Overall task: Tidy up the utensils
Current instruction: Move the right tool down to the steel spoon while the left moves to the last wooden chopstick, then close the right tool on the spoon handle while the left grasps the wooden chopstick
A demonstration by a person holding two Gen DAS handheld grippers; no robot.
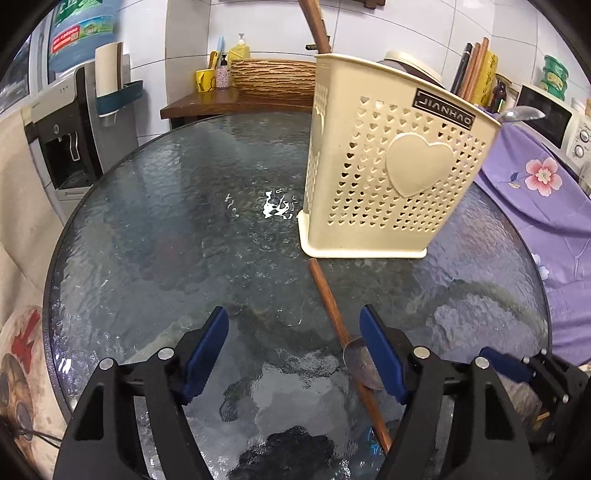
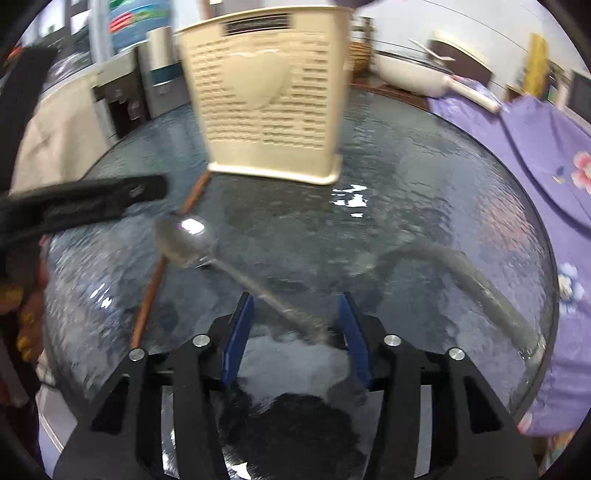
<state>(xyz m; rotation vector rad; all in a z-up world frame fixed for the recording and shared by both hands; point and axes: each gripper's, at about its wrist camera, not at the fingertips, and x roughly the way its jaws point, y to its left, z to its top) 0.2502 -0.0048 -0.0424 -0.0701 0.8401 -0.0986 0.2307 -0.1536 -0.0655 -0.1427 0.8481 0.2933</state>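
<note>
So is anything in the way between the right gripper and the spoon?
Nothing visible. The metal spoon's handle already runs between the right gripper's open blue fingers on the glass table. The spoon's bowl lies across a wooden chopstick.

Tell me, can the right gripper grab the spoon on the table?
Probably yes. The spoon handle already runs between the open right gripper fingers, and nothing covers it; only its bowl rests across the wooden stick.

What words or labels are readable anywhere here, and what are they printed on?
"JIANHAO": black nameplate on the cream utensil holder, left wrist view.
Same nameplate in the right wrist view: blurred, unreadable.
Water jug label: print too small and blurred.
Yellow packet and green tins: unreadable.
</note>
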